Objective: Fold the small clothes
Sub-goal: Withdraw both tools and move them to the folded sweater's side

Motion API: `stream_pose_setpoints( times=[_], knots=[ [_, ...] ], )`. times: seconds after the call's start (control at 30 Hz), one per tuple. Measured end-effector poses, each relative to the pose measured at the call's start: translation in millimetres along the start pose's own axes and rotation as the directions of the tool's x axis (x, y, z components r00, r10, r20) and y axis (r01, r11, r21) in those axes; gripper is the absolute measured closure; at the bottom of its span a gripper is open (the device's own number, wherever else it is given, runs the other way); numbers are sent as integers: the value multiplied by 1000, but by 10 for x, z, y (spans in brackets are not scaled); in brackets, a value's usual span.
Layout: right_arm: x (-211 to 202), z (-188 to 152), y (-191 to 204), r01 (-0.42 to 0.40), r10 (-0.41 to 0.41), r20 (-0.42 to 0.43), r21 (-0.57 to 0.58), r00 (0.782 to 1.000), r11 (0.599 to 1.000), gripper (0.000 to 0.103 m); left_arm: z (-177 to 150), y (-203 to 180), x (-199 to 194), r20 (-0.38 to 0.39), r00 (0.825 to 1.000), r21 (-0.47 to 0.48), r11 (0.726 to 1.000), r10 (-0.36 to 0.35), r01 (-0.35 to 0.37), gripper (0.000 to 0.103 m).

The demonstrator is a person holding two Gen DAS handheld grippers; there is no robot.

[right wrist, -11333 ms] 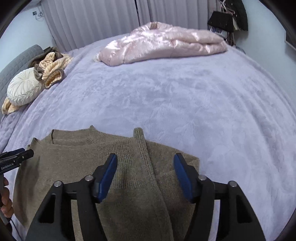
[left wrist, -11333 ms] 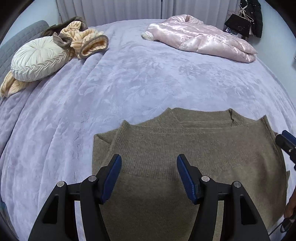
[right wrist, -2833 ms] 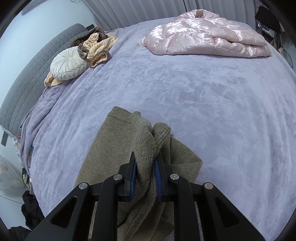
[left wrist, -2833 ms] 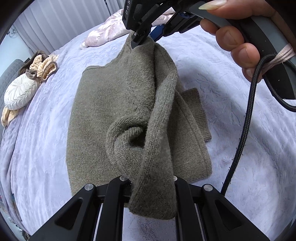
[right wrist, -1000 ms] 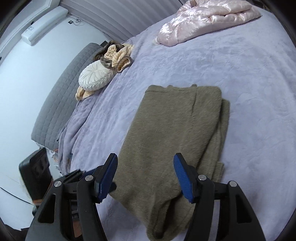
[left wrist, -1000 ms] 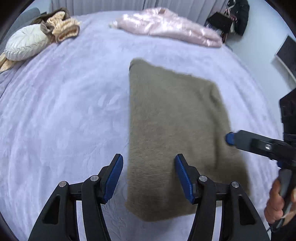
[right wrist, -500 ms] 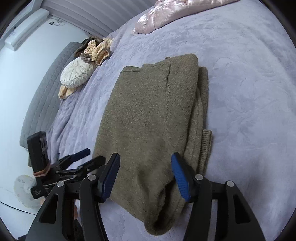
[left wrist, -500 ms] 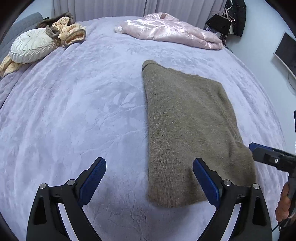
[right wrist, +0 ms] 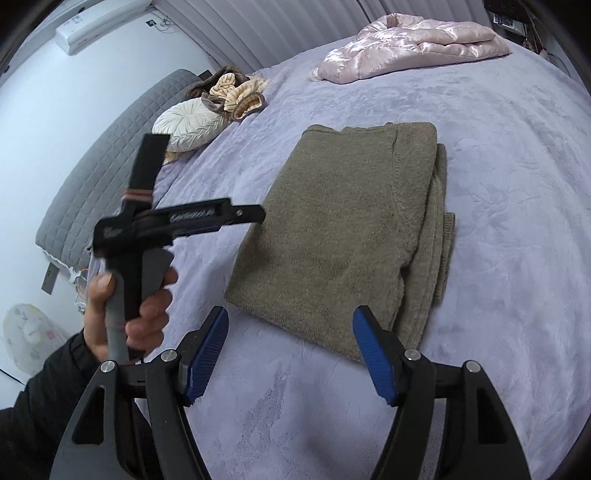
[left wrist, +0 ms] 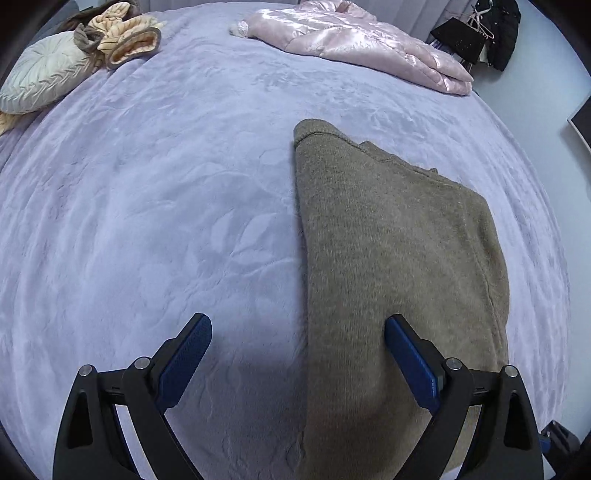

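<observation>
An olive-brown knitted sweater (left wrist: 399, 258) (right wrist: 347, 229) lies folded into a long rectangle on the lilac bedspread (left wrist: 147, 221) (right wrist: 517, 184). My left gripper (left wrist: 297, 332) stands open just above the sweater's near left edge, its right pad over the knit and its left pad over bare bedspread. In the right wrist view the left gripper (right wrist: 255, 216) shows from the side, held by a hand (right wrist: 125, 302) at the sweater's left edge. My right gripper (right wrist: 290, 325) hovers above the sweater's near end; its jaws are opening and nothing is between them.
A pink satin jacket (left wrist: 347, 40) (right wrist: 410, 44) lies at the far side of the bed. A round cream cushion (left wrist: 40, 77) (right wrist: 188, 125) and a striped beige garment (left wrist: 125, 33) (right wrist: 236, 96) sit by the grey headboard (right wrist: 96, 177). Dark bags (left wrist: 480, 29) hang at the far right.
The sweater, held up by both grippers a few seconds ago, now lies folded flat. Over the last second the left jaws spread wide and both grippers shifted along the sweater's near end.
</observation>
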State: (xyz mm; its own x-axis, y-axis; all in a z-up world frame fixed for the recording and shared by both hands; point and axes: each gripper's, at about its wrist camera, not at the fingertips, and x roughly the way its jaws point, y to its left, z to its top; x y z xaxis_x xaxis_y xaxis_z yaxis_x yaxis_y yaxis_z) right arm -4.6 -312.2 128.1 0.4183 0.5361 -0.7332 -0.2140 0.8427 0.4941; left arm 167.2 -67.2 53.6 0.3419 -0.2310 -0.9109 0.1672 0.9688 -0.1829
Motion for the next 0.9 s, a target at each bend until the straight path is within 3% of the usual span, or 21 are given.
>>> stream_pose_setpoints(
  times=[0.1,0.23,0.3,0.4,0.47,0.57,0.73,0.9],
  knots=[
    [-57,-61,-52,12,-12,3,4,1000,1000,29,106,-87,241,-43,999,31,999,33,-32,5],
    [-104,-95,-206,17,-18,9,48,1000,999,29,206,-65,471,-79,997,12,1000,-13,14,0],
    [-106,-100,-286,19,-19,10,66,1000,998,29,231,-2,450,-90,994,-6,998,-59,59,0],
    [-67,-86,-416,29,-30,1,104,1000,994,29,154,127,189,-41,996,-13,996,-84,83,0],
    [-55,-73,-459,33,-33,-3,127,999,991,29,-24,238,-63,13,995,-3,996,-94,94,0],
    [-125,-84,-412,7,-11,27,134,1000,991,29,-451,345,-344,34,997,48,997,-68,66,0],
    [-107,-257,118,-99,99,36,-2,994,995,29,-1292,254,-578,69,996,176,983,-57,44,0],
    [173,-577,462,-75,71,-41,-110,997,991,28,-1396,-153,-355,112,993,221,974,31,-56,0]
  ],
)
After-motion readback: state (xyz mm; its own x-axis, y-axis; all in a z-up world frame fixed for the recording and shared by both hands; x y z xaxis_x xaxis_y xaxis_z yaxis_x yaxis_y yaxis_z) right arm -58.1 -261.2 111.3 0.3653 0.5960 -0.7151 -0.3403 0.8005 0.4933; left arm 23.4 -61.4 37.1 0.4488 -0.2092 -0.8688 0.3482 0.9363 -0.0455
